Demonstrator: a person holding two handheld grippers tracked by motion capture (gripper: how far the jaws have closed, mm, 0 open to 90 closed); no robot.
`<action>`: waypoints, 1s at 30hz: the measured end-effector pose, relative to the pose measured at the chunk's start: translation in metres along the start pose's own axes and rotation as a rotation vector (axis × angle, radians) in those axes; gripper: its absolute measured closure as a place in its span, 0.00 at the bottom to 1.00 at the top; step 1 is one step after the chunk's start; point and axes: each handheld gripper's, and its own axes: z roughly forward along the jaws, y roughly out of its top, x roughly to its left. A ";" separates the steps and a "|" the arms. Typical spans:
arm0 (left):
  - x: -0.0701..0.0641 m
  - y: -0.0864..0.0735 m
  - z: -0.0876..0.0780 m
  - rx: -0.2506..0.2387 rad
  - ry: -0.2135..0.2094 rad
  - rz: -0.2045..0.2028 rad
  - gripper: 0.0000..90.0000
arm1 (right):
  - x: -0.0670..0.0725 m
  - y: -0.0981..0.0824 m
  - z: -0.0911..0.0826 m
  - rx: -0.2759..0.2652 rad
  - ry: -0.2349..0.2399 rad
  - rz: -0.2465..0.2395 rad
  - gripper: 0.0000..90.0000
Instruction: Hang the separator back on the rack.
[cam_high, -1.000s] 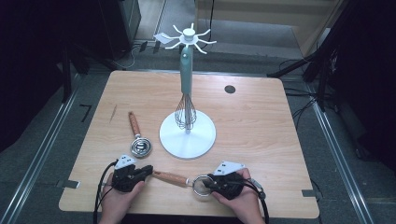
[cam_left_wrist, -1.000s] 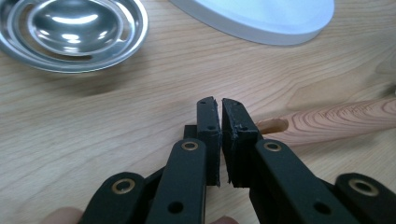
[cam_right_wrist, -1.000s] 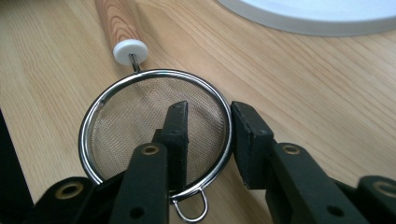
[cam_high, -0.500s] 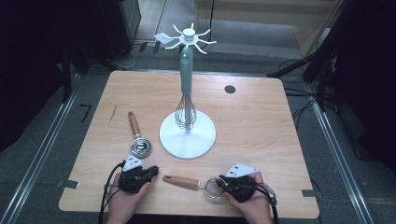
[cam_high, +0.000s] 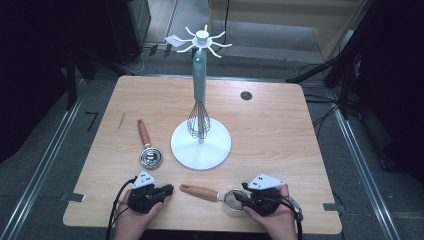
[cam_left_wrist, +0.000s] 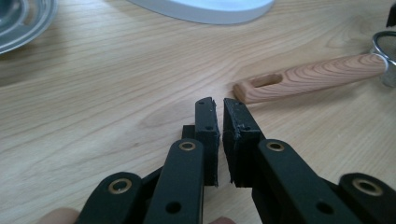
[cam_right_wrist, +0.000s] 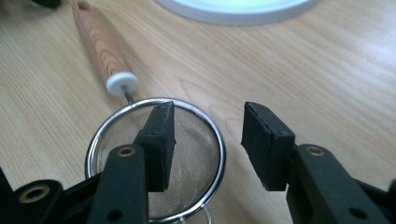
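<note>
A small mesh strainer (cam_high: 233, 200) with a wooden handle (cam_high: 199, 191) lies near the table's front edge. My right gripper (cam_high: 239, 198) stands open over its ring. In the right gripper view (cam_right_wrist: 208, 109) one pad (cam_right_wrist: 159, 135) hangs over the mesh (cam_right_wrist: 196, 140) and the other lies outside the rim, neither pressing on it. Its jaws have just been opening. My left gripper (cam_high: 169, 189) rests shut and empty just left of the handle's end. In the left gripper view (cam_left_wrist: 219, 105) the handle (cam_left_wrist: 308, 77) lies a little beyond the tips.
A white round stand base (cam_high: 220, 152) with a teal pole and hooks on top (cam_high: 201, 39) fills the table's middle. A whisk (cam_high: 198, 122) hangs against the pole. A metal scoop (cam_high: 151, 156) with a wooden handle lies left of the base.
The strainer slid a little to the right with my right gripper, whose jaws then spread apart off the rim. The left gripper has stayed nearly in place.
</note>
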 end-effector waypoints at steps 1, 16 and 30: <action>-0.001 0.000 0.001 0.001 -0.005 0.000 0.94 | 0.000 0.002 -0.001 -0.008 0.003 -0.003 0.61; -0.014 0.007 0.015 0.005 -0.030 0.039 0.94 | 0.004 0.038 0.003 0.057 0.104 -0.123 0.61; -0.001 0.011 0.010 -0.018 0.027 0.039 0.86 | 0.002 0.077 0.023 0.314 0.303 -0.114 0.60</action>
